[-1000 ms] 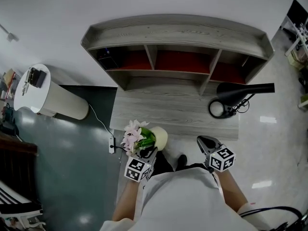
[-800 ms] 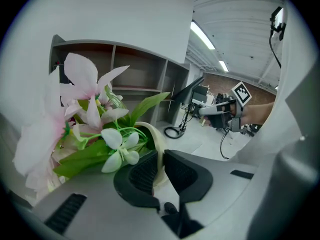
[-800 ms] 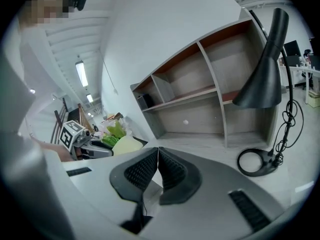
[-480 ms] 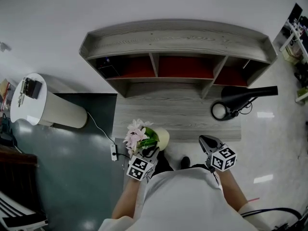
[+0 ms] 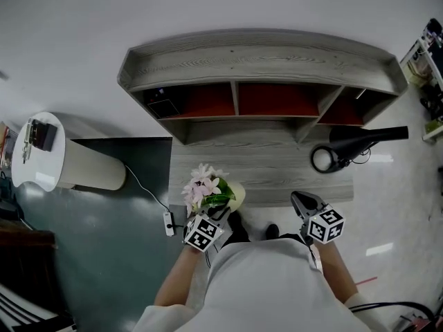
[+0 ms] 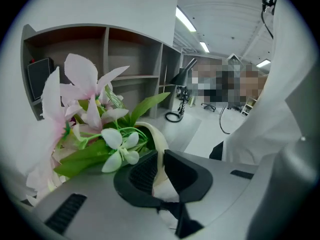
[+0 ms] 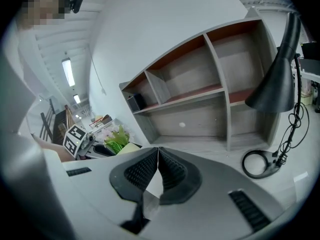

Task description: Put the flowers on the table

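Left hand-held gripper (image 6: 161, 171) pinches pot (image 6: 156, 139) rim, over worktop (image 5: 277, 161) front edge. Flowers (image 5: 204, 185) soft, probably light, top-heavy. Right hand-held gripper (image 7: 158, 166) pressed together.

The pale pink, green-leaved flowers (image 5: 203, 187) fill a cream pot (image 5: 237, 197); the grey wood-grain bench (image 5: 263, 168) carries a black lamp (image 5: 363, 137).

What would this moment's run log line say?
left gripper: shut on rim of cream round pot | pink flowers: in pot | right gripper: shut, empty | grey wooden table: pot at front edge
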Demonstrator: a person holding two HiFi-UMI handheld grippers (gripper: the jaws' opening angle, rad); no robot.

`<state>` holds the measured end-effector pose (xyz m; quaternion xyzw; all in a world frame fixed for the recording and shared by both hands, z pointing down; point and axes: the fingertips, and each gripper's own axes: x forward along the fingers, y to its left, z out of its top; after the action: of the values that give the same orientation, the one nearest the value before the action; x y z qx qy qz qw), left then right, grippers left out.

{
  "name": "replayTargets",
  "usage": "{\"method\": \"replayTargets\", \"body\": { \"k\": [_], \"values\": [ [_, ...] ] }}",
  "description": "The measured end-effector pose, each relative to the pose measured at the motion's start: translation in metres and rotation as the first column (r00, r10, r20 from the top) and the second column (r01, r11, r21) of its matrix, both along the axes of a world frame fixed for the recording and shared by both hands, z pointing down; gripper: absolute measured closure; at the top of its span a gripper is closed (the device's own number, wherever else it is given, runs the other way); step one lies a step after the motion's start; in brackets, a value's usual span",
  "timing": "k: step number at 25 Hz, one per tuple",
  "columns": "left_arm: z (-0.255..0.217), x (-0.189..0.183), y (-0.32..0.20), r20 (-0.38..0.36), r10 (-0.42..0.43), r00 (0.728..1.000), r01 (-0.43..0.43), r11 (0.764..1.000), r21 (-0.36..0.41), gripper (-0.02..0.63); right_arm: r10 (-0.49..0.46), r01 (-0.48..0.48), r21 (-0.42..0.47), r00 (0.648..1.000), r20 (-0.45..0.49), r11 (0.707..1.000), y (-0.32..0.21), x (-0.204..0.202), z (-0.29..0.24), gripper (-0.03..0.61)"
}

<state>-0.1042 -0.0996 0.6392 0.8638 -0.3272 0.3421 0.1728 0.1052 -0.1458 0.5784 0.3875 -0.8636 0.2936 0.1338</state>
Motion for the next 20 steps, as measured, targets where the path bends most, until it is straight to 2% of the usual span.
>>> {"method": "replayTargets", "body": {
  "k": [9,20],
  "values": [
    [0.017,-0.043,-0.028,0.073,0.125,0.99,-0.125,0.992,0.004,0.56,0.031,-0.032,-0.033,0.999,-0.017,0.999,-0.012,-0.042,0.008,0.558],
    [0.051,-0.098,-0.064,0.186,0.293,0.938,-0.298,0.955,-0.004,0.56,0.048,-0.052,-0.07,0.997,-0.057,0.996,-0.014,-0.091,0.022,0.558]
  ]
}}
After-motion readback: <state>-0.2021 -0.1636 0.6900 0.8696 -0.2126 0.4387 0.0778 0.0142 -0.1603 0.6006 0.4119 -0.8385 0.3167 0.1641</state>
